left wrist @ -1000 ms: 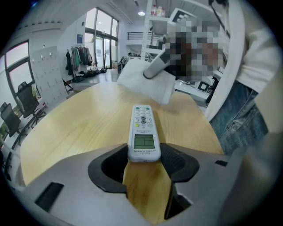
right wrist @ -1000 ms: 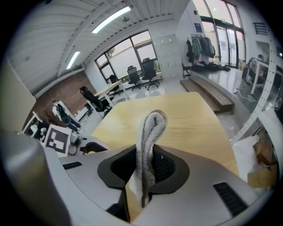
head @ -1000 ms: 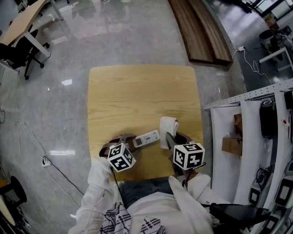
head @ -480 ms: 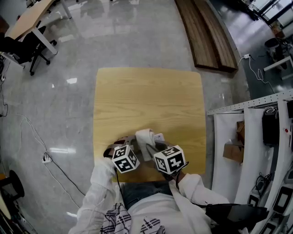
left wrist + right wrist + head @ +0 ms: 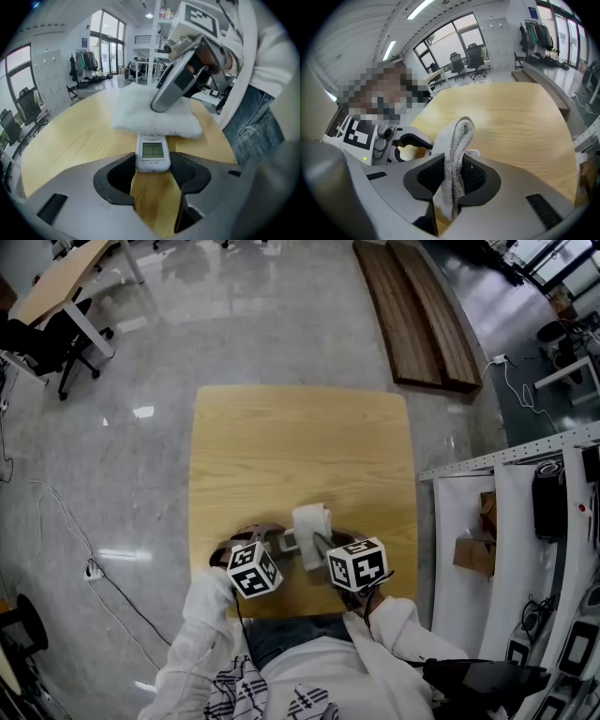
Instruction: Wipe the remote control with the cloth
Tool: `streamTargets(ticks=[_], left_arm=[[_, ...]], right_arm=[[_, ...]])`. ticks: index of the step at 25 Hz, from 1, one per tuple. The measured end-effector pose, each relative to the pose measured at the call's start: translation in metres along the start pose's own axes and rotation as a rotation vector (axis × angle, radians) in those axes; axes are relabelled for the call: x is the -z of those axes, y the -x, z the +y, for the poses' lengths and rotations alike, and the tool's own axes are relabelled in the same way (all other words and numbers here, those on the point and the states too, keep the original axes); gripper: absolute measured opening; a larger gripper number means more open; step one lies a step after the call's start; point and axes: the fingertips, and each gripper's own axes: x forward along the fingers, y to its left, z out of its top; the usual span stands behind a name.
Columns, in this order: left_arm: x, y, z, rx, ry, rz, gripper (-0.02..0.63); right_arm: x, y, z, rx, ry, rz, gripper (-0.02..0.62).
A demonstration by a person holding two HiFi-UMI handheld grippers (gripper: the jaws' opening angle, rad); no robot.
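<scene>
Shifted left at lower centre, the right gripper (image 5: pixel 454 176) pinches the cloth (image 5: pixel 310 521) over the remote control (image 5: pixel 152 152) clamped between the left gripper (image 5: pixel 152 171)'s jaws.

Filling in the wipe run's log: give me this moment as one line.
left gripper: shut on remote control | right gripper: shut on cloth | cloth: covers remote control's far end
</scene>
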Motion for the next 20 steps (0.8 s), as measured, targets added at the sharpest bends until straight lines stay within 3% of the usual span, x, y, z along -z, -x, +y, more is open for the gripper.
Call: streamTargets(ticks=[11,17,18,20], left_arm=[[0.001,0.0,0.0,0.002,0.006,0.005,0.235],[0.002,0.0,0.001,0.001,0.005,0.007,0.235],[0.002,0.0,0.001,0.0,0.005,0.007,0.235],[0.001,0.0,0.001,0.0,0.007,0.005,0.235]], right_arm=[[0.002,0.023,-0.05,0.114,-0.057,-0.03,0.089],[-0.025,0.069,-0.081,0.241,-0.067,-0.129,0.089],[-0.03,0.073,-0.075,0.22,-0.051,-0.13,0.089],[-0.033,0.067,-0.043,0.088,-0.039,-0.104,0.089]])
